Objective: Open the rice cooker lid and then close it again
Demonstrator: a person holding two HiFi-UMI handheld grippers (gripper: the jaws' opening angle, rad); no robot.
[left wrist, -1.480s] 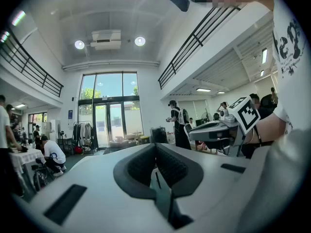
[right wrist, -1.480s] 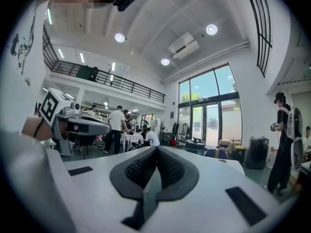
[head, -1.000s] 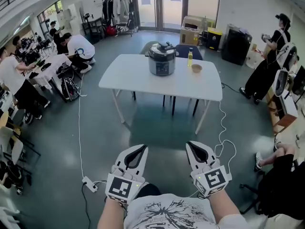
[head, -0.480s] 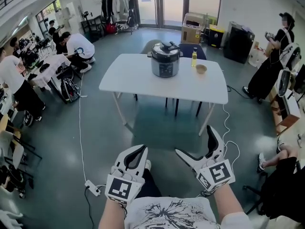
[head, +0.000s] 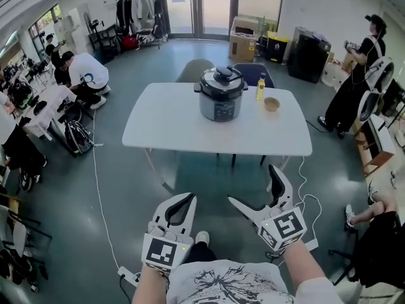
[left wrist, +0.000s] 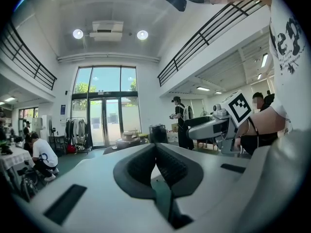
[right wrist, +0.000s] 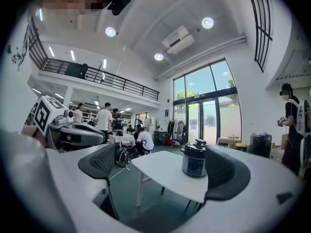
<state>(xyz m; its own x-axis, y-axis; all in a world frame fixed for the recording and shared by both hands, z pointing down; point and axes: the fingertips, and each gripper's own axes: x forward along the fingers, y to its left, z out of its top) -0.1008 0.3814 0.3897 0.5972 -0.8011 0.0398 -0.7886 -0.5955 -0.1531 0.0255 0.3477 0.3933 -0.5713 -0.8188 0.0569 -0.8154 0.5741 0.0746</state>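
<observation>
Stage: not begun, lid [head: 221, 76] seen shut | rice cooker [head: 221, 94] placed on tabletop [head: 171, 122], well apart from grippers | left gripper [head: 183, 199] fingers pressed together (empty) | right gripper [head: 252, 183] fingers spread wide, nothing held

Round metal rice cooker [head: 220, 100]: silver body, black lid [head: 221, 76] | rectangular table [head: 164, 122]: white | my right gripper [head: 252, 183]: white, black pads [right wrist: 221, 171]

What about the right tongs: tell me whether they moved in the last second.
Yes. The right tongs moved forward, nearer the table, and opened.
</observation>
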